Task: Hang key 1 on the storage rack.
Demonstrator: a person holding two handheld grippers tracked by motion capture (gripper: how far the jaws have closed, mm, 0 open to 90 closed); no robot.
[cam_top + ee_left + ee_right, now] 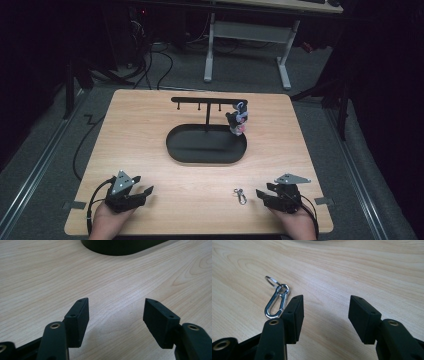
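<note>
A black stand with an oval base (206, 145) and a hook bar (207, 100) sits mid-table; its base edge (120, 247) shows at the top of the left gripper view. A small plush keychain (238, 120) hangs from the bar's right end. A silver carabiner with a key ring (240, 195) lies flat near the front edge, just left of my right gripper (263, 192). In the right gripper view the carabiner (276, 301) lies beside the left jaw. My right gripper (325, 308) is open with nothing between its jaws. My left gripper (145, 191) rests front left, and the left gripper (116, 312) is open over bare wood.
The wooden table (150, 125) is bordered by grey floor. A white-legged desk (250, 45) and cables stand behind it. Hands hold both grippers at the table's front edge.
</note>
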